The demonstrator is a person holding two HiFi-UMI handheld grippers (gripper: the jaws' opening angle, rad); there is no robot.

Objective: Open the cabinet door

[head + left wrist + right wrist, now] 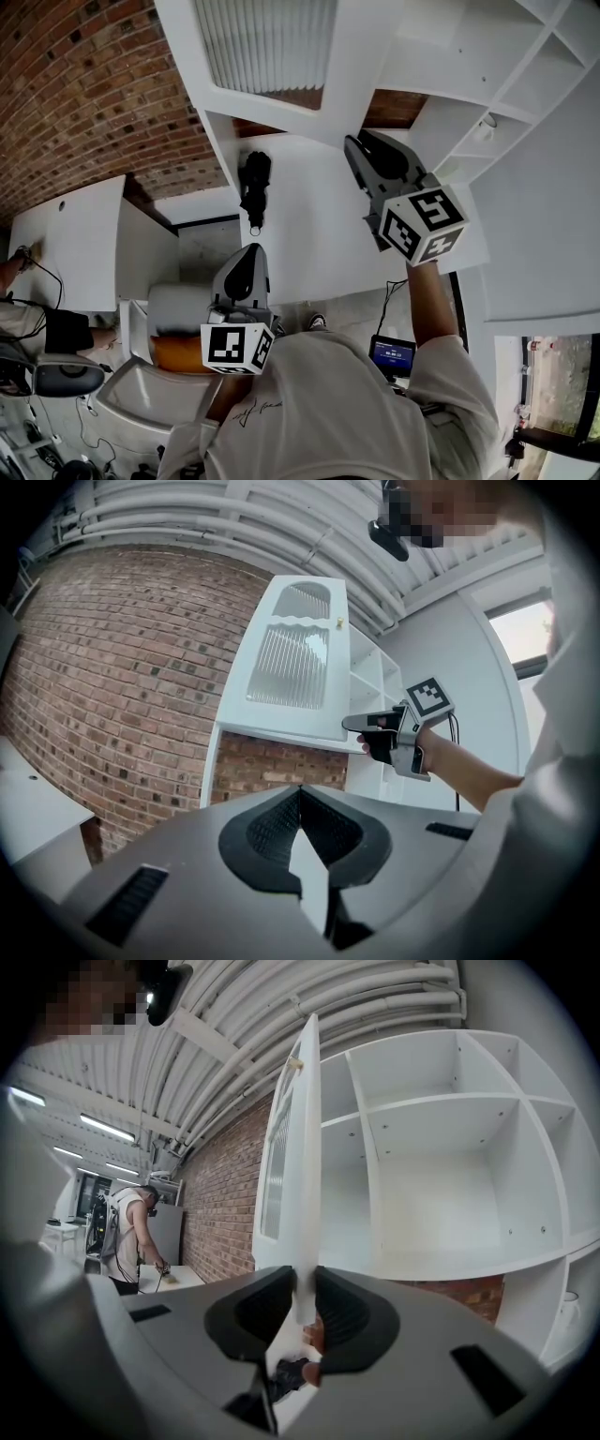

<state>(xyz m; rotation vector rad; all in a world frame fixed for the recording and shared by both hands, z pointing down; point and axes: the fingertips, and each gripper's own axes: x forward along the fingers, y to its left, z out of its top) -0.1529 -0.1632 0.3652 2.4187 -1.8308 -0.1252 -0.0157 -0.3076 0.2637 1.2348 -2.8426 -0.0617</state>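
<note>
The white cabinet door (272, 56) with a ribbed glass panel stands swung out from the cabinet. My right gripper (352, 142) holds its lower edge. In the right gripper view the door (298, 1147) runs edge-on between the jaws of the right gripper (302, 1286), and both pads press on it. The left gripper view shows the door (291, 667) from the front, with its small knob (339, 622) and the right gripper (352, 724) at its bottom corner. My left gripper (250, 253) hangs lower and away from the door, shut with nothing in it (300, 794).
Open white shelves (441, 1101) lie behind the door, with a cup (570, 1312) in a lower compartment. A brick wall (122, 667) runs to the left. A person (131, 1232) stands at a white table (66, 234). A laptop (392, 356) sits below.
</note>
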